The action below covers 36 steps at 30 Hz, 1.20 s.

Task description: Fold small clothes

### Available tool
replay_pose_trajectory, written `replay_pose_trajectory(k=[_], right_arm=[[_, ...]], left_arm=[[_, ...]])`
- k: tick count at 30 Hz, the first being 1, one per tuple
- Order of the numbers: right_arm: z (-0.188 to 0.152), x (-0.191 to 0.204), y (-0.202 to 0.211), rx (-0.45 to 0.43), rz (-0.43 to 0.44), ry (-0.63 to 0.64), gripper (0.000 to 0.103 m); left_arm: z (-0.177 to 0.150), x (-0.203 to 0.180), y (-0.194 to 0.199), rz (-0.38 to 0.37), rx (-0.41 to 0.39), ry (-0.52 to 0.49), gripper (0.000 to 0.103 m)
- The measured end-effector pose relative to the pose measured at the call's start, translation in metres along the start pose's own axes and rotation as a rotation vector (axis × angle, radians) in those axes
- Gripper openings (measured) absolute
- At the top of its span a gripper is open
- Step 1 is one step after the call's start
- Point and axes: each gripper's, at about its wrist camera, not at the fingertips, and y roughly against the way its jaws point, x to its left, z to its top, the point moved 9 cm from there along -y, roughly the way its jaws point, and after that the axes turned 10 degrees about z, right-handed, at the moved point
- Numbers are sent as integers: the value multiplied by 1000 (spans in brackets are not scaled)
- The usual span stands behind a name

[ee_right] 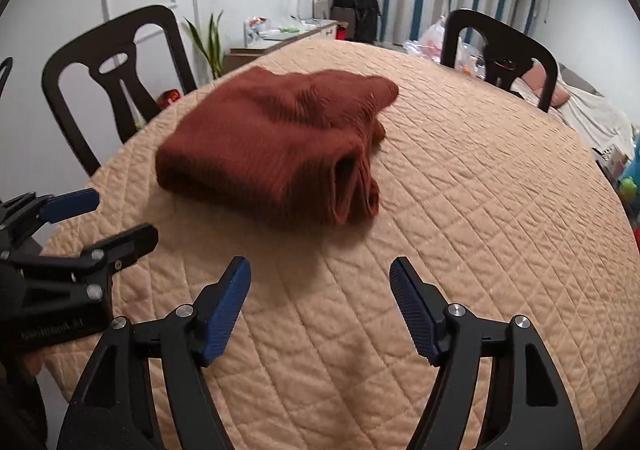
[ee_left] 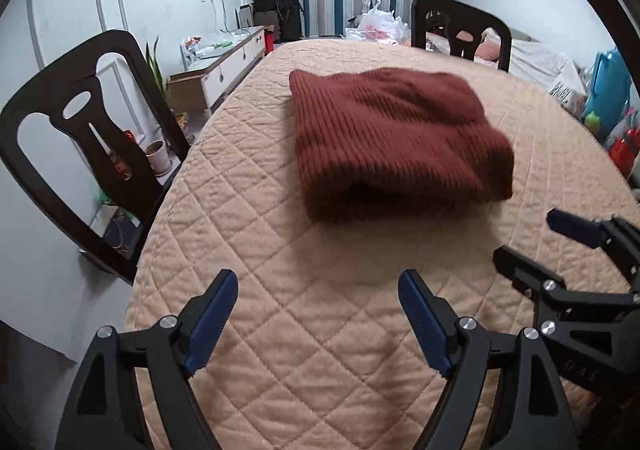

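Note:
A rust-red ribbed knit garment (ee_left: 392,138) lies folded into a thick rectangle on the round table; in the right wrist view (ee_right: 276,146) its layered open edges face right. My left gripper (ee_left: 318,286) is open and empty, a short way in front of the garment's near edge. My right gripper (ee_right: 320,274) is open and empty, also in front of the garment, apart from it. The right gripper shows at the right edge of the left wrist view (ee_left: 528,238); the left gripper shows at the left edge of the right wrist view (ee_right: 120,214).
The table wears a peach quilted cover (ee_left: 320,350). Dark chairs stand at the left (ee_left: 80,154) and at the far side (ee_left: 460,30). A low cabinet (ee_left: 220,66), bags and striped curtains are behind. Colourful clutter (ee_left: 612,106) sits off the table's right edge.

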Motion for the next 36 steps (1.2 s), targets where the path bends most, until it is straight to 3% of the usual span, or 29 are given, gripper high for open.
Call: replay_pose_trajectory(k=[8, 17, 36], right_arm=[[-15, -14, -6, 46, -64, -58, 72], [-17, -19, -6, 43, -82, -86, 79], [-19, -20, -6, 26, -73, -110, 79]], left_arm=[[-7, -5, -11, 23, 25, -3, 85], [-10, -6, -17, 24, 14, 37, 99], [-10, -6, -17, 18, 2, 34, 100]])
